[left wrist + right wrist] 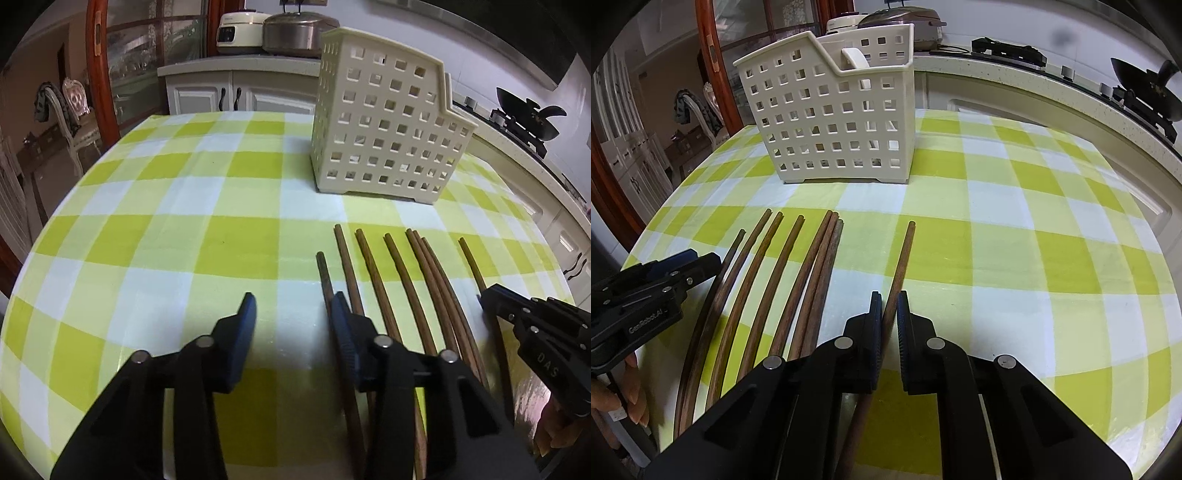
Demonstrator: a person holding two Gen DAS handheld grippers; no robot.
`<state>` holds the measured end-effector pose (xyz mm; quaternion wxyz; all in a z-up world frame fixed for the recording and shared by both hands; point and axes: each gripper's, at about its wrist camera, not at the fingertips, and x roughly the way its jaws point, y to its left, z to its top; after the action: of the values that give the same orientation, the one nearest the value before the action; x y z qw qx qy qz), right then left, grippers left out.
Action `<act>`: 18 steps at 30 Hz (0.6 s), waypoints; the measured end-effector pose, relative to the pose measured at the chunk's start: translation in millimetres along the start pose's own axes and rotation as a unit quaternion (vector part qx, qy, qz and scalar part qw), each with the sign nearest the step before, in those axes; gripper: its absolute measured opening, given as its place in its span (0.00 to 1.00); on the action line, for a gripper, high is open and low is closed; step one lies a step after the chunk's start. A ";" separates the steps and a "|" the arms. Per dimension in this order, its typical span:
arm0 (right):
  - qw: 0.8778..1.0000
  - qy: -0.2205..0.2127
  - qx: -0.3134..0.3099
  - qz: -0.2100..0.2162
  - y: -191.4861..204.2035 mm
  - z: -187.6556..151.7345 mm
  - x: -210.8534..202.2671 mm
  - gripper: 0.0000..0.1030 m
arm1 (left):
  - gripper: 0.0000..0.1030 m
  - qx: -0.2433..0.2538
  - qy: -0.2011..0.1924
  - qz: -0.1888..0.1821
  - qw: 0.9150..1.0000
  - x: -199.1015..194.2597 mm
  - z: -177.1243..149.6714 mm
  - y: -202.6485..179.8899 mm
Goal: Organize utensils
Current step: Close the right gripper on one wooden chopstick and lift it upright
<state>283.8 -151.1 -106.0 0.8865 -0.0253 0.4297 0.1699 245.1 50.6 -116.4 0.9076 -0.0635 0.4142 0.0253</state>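
Several brown wooden chopsticks (391,280) (783,277) lie side by side on the green-and-white checked tablecloth (166,229), pointing toward a cream perforated utensil basket (384,122) (831,122). A white handle (855,59) sticks up inside the basket. My right gripper (889,302) (491,295) is shut on the lone rightmost chopstick (905,251), which lies on the cloth. My left gripper (293,306) (701,262) stands open at the left end of the row. Its right finger covers the leftmost chopstick (324,273), and only bare cloth shows between its fingers.
Behind the table a counter carries two rice cookers (280,31). A stove with a black wok (1152,92) runs along the right. A chair (70,107) and a wooden door frame stand at the left. A hand (631,391) shows at the left edge of the right wrist view.
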 end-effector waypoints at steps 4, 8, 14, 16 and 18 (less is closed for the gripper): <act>1.000 0.000 0.002 0.001 -0.6 -0.4 -0.2 0.09 | 0.36 0.012 0.004 0.001 1.000 1.2 -1.3 -6.7; 1.000 0.000 0.005 0.004 -1.8 -0.9 -0.7 0.09 | 0.33 0.023 0.006 0.008 1.000 1.8 -1.3 -12.5; 1.000 0.000 0.005 0.006 -3.0 -1.6 -1.4 0.09 | 0.07 0.032 0.007 0.008 0.999 1.1 -2.8 -13.9; 1.000 0.000 0.006 0.006 -3.2 -1.5 -1.5 0.09 | 0.07 0.032 0.007 0.002 0.999 0.3 -3.6 -15.1; 1.000 0.001 0.008 0.011 -3.8 -2.1 -2.1 0.09 | 0.06 0.031 0.006 -0.005 0.999 -1.1 -3.6 -15.2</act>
<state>282.3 -155.6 -106.0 0.8846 -0.0138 0.4318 0.1759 243.1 35.1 -116.5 0.9068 -0.0371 0.4200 0.0073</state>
